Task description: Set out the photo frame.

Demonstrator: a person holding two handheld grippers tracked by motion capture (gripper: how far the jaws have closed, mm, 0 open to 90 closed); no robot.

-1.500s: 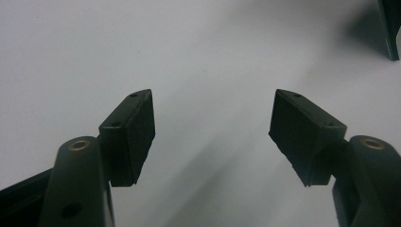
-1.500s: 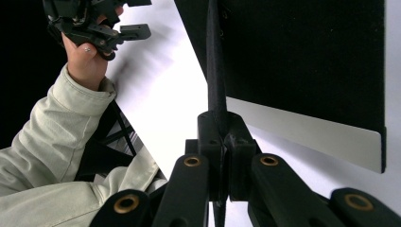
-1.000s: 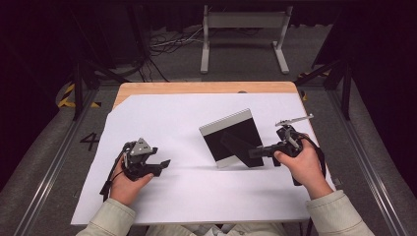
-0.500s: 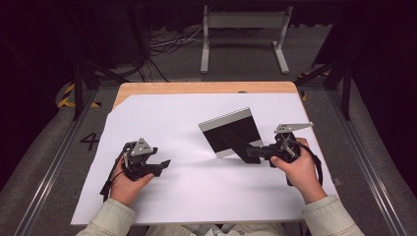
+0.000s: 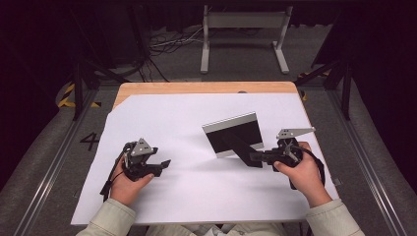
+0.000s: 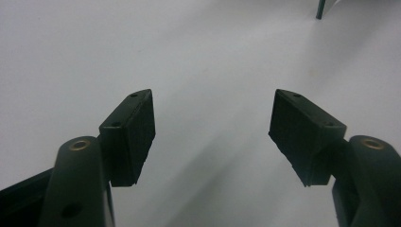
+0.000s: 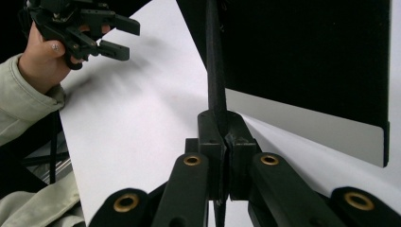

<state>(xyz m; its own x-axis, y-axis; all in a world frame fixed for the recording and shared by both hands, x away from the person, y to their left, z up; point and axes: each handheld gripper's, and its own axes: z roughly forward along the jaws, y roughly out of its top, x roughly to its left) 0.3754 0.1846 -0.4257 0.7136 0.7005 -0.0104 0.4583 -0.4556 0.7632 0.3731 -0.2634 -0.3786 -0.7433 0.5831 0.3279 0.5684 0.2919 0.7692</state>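
At the lower left of the high view the left gripper (image 5: pixel 164 163) rests on the white sheet (image 5: pixel 162 118), its jaws spread with nothing between them; it looks parked, waiting its turn. Right of centre stands a picture frame (image 5: pixel 233 132), black-backed with a silver rim, tilted on its lower edge. Its black fold-out stand (image 5: pixel 243 150) slopes down toward the lower right, where the right gripper (image 5: pixel 253 157) is pinched tight on the stand's thin edge. In the right gripper view the jaws press together on that strut (image 7: pixel 213 71), probably to swing it out so the frame can prop itself.
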